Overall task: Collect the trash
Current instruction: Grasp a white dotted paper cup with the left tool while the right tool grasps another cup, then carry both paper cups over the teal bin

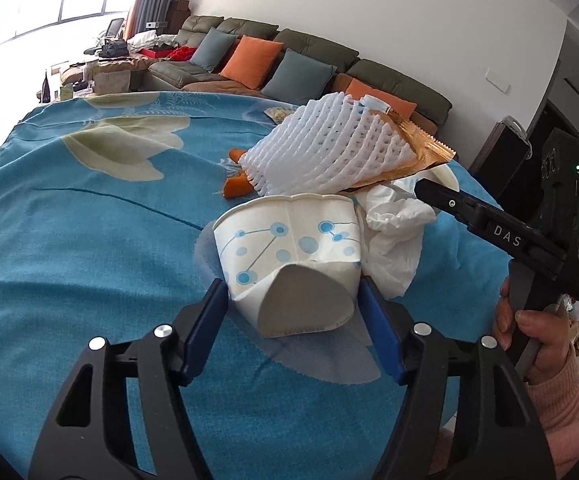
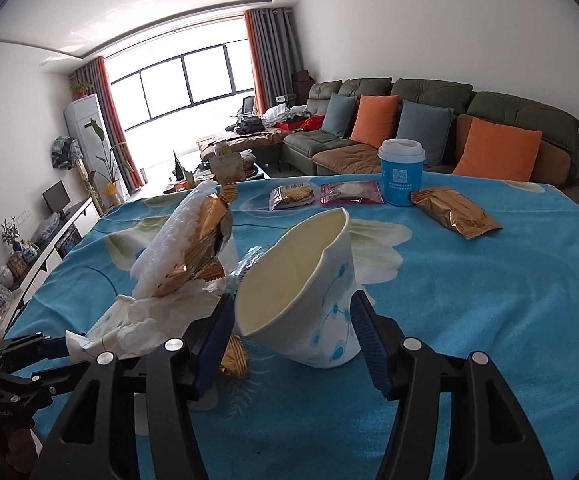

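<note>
In the left wrist view a crushed paper cup (image 1: pixel 289 240) with blue dots lies on its side, base towards me. My left gripper (image 1: pixel 293 300) is shut on it, one pad on each flank. Behind it are white foam netting (image 1: pixel 321 148), a gold wrapper (image 1: pixel 421 148), crumpled tissue (image 1: pixel 393 240) and orange peel (image 1: pixel 235 186). The right gripper (image 1: pixel 429 192) reaches in from the right. In the right wrist view my right gripper (image 2: pixel 293 316) is shut on a second, dented paper cup (image 2: pixel 301 272), tilted with its mouth up and left. The left gripper (image 2: pixel 55 346) shows at lower left behind the tissue (image 2: pixel 145 320).
The blue flowered tablecloth (image 1: pixel 69 240) covers the table. At its far side stand a blue lidded cup (image 2: pixel 401 172), a gold snack pack (image 2: pixel 455 212), a biscuit pack (image 2: pixel 291 196) and a red packet (image 2: pixel 351 192). A small gold wrapper (image 2: pixel 235 360) lies under the right gripper. A sofa (image 2: pixel 429 120) stands behind.
</note>
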